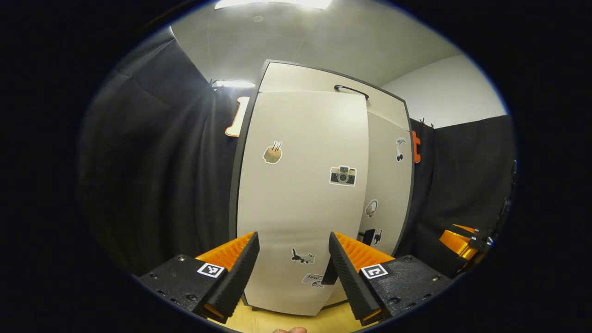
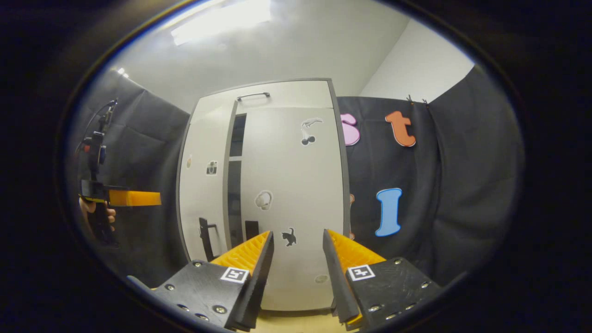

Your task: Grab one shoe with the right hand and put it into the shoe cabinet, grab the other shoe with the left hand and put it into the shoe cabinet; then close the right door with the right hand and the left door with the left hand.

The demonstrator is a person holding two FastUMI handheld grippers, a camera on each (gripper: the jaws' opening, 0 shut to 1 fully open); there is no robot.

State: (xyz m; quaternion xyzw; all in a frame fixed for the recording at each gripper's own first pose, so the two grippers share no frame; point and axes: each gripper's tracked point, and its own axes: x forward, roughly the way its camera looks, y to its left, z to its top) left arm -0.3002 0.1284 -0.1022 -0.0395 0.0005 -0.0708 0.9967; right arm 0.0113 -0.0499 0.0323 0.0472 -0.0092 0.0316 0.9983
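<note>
Shoes not visible, presumably inside the shoe cabinet point(image 2: 263, 194); right door point(image 2: 291, 194) looks nearly shut, left door point(image 1: 300, 194) ajar with a dark gap between, left gripper point(image 1: 293, 263) and right gripper point(image 2: 296, 263) both spread, empty.

Pale cabinet with dark trim, set against black cloth on a light wood floor.

The shoe cabinet point(image 1: 300, 194) is off-white, edged in a dark grey frame. Its left door point(image 1: 303, 185) carries small stickers: a tan round one, a black-and-cream camera point(image 1: 342, 175), a black cat point(image 1: 303, 256). The right door point(image 2: 291, 194) bears a black cherry sticker point(image 2: 308, 138), a pale grey round one and another black cat point(image 2: 289, 237). Both door handles point(image 2: 206, 238) are black, as is the top handle point(image 1: 351, 89). The floor point(image 1: 296, 321) appears yellowish wood, though little of it shows. The booth wall point(image 1: 162, 175) is black; the ceiling point(image 2: 286, 51) is grey-white.
</note>
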